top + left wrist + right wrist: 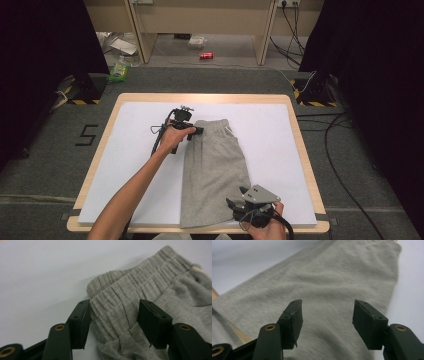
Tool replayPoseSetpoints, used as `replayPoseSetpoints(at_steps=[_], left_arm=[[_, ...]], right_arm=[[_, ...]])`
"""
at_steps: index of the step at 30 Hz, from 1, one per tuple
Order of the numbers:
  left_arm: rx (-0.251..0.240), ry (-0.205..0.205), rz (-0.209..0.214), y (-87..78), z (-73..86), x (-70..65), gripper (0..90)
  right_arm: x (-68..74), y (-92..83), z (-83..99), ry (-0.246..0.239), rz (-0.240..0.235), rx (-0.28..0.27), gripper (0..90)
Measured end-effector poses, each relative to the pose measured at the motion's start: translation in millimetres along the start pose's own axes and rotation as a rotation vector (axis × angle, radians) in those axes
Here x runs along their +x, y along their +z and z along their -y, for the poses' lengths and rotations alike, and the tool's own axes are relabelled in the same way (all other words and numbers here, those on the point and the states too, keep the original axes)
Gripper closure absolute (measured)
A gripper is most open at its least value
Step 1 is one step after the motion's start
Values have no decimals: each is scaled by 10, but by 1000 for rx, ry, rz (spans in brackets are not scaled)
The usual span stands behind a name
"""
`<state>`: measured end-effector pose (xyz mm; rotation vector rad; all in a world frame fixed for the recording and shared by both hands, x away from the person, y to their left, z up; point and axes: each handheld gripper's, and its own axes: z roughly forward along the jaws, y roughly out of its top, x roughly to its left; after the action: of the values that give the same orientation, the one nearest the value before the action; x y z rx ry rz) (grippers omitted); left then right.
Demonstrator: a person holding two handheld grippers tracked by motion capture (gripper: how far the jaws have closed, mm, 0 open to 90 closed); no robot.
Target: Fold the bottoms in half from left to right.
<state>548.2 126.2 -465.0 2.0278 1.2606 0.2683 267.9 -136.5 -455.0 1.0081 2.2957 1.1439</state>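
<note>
Folded grey shorts (215,170) lie lengthwise on the white mat (135,150), waistband at the far end. My left gripper (199,131) is at the waistband's left corner. In the left gripper view its jaws (114,307) stand apart with the ribbed waistband (117,302) bunched between them, the cloth touching both pads but not squeezed flat. My right gripper (231,204) hovers at the near leg hem by the table's front edge. In the right gripper view it (328,307) is open above the grey cloth (332,277), nothing between the pads.
The mat covers a wooden table whose rim (200,96) shows all round. Beyond it are grey carpet, a red can (206,55), litter at the far left (119,70), and cables (340,165) on the right. Black curtains flank both sides.
</note>
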Motion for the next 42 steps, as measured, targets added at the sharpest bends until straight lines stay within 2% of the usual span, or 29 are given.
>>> replayPoseSetpoints(at_steps=[1, 2, 5, 8, 10, 11, 13, 14, 16, 17, 18, 19, 21, 22, 24, 26, 28, 31, 38, 39, 40, 41, 42], left_arm=[[13, 10, -13, 37, 10, -3, 433], [21, 9, -19, 65, 18, 0, 426], [22, -16, -18, 104, 27, 23, 417], [25, -14, -20, 110, 28, 27, 420], [22, 0, -25, 123, 29, 24, 441], [23, 16, -33, 129, 24, 15, 479], [25, 24, -32, 128, 18, 15, 490], [27, 20, -28, 126, 14, 23, 512], [27, 2, -16, 125, 7, 59, 522], [24, 3, -17, 128, -1, 76, 552], [22, 6, -20, 131, -4, 76, 559], [22, 6, -20, 131, -4, 76, 567], [15, 25, -41, 140, -8, 51, 584], [15, 25, -41, 140, -8, 51, 593], [13, 39, -49, 141, -16, 34, 615], [12, 40, -48, 142, -17, 36, 620], [7, 39, -47, 144, -17, 41, 633], [5, 44, -49, 145, -19, 41, 637], [2, 60, -64, 157, -34, 24, 641], [2, 63, -67, 158, -36, 20, 642], [2, 65, -67, 159, -38, 20, 642], [4, 67, -65, 158, -39, 25, 642], [4, 68, -64, 159, -41, 27, 643]], right_arm=[[0, 0, 0, 0, 0, 0, 415], [60, 23, -17, -1, -26, -3, 415], [108, 55, -19, -3, -48, -3, 415], [155, 103, -10, 1, -73, 2, 417], [195, 151, -3, 5, -90, -2, 420], [259, 203, -5, 3, -123, 8, 420], [299, 228, -10, -5, -135, 5, 420], [392, 274, -31, -24, -160, 7, 420], [427, 292, -42, -30, -170, 6, 422], [539, 353, -71, -57, -200, 1, 424], [589, 380, -84, -67, -212, 2, 425], [589, 380, -84, -67, -212, 2, 425], [723, 469, -116, -91, -242, 2, 425], [723, 469, -116, -91, -242, 2, 425], [849, 548, -159, -105, -271, -2, 425], [867, 560, -165, -107, -275, -5, 425], [971, 627, -196, -122, -300, -11, 427], [1015, 669, -196, -136, -301, -8, 428], [1123, 812, -116, -163, -311, 54, 435], [1127, 828, -105, -171, -309, 57, 444], [1132, 847, -84, -196, -297, 53, 491], [1132, 847, -84, -196, -297, 53, 491], [1130, 846, -85, -200, -293, 54, 540]])
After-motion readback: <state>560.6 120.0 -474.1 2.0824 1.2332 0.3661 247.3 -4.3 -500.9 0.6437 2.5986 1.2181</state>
